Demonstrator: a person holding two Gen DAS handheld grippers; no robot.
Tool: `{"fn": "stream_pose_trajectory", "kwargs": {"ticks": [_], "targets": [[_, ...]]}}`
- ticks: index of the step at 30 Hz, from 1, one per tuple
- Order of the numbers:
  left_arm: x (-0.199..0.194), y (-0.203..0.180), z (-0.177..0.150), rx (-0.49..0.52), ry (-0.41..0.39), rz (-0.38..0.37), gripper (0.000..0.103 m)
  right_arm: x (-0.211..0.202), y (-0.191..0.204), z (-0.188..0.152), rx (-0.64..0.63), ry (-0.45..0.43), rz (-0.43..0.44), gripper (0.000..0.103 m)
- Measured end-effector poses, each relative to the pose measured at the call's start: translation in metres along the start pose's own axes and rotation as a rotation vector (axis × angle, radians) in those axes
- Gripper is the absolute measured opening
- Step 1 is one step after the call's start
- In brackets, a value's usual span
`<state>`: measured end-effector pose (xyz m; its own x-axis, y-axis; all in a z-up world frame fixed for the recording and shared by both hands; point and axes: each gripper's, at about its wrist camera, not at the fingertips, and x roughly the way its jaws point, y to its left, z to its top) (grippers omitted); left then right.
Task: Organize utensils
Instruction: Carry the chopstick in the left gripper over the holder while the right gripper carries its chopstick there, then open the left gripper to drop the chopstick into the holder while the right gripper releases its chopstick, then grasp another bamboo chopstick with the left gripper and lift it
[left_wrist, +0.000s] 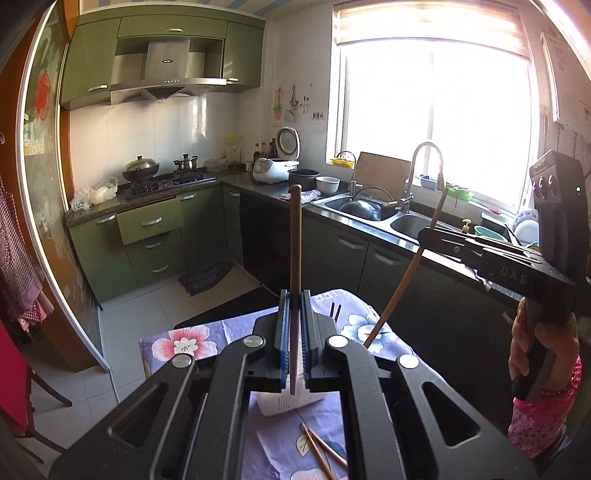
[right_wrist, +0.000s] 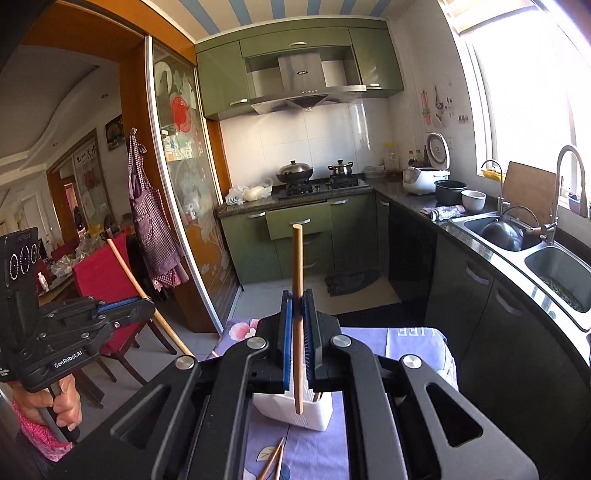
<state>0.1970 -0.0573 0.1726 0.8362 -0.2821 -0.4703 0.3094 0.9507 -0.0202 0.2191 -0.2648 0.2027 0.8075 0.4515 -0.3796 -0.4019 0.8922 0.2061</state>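
Aloft, each gripper carries one chopstick.
Left gripper (left_wrist: 294, 325) jaws clamp brown chopstick (left_wrist: 295, 236); right gripper (right_wrist: 296, 325) jaws clamp lighter chopstick (right_wrist: 297, 258), above white holder (right_wrist: 314, 413).

Brown chopstick (left_wrist: 295, 266) upright above white, perhaps slotted, holder (left_wrist: 291, 402).

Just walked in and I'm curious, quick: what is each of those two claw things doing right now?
Left gripper: closed on a wooden chopstick, held upright.
Right gripper: closed on another wooden chopstick, also upright.
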Motion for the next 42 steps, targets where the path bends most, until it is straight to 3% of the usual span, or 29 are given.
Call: {"fn": "stream_pose_trajectory", "kwargs": {"ticks": [8,19,22,27,29,31,34,36,38,42], "targets": [[0.088,0.011,-0.01,-0.022,0.091,0.056,0.006,0.08,-0.018,0.006,0.013,0.061,0.008,0.007],[0.139,0.022,-0.056,-0.024,0.247,0.08,0.006,0.153,-0.034,-0.062,0.037,0.216,0.032,0.007],[0.14,0.024,-0.059,-0.025,0.263,0.075,0.012,0.16,-0.032,-0.077,0.031,0.238,0.028,0.008],[0.127,0.023,-0.053,-0.036,0.239,0.076,0.037,0.149,-0.028,-0.086,0.024,0.231,0.03,0.01],[0.114,0.021,-0.05,-0.038,0.208,0.07,0.049,0.133,-0.025,-0.085,0.02,0.204,0.034,0.018],[0.097,0.018,-0.047,-0.038,0.17,0.07,0.061,0.11,-0.022,-0.087,0.013,0.161,0.03,0.053],[0.066,0.013,-0.049,-0.041,0.117,0.06,0.07,0.073,-0.015,-0.097,-0.012,0.093,0.011,0.073],[0.047,0.009,-0.058,-0.054,0.101,0.049,0.082,0.05,-0.013,-0.112,-0.023,0.072,-0.001,0.084],[0.033,0.005,-0.073,-0.067,0.108,0.032,0.085,0.029,-0.012,-0.134,-0.035,0.064,-0.033,0.09],[0.037,-0.005,-0.116,-0.084,0.241,-0.013,0.085,0.002,-0.019,-0.189,-0.025,0.105,-0.109,0.09]]}}
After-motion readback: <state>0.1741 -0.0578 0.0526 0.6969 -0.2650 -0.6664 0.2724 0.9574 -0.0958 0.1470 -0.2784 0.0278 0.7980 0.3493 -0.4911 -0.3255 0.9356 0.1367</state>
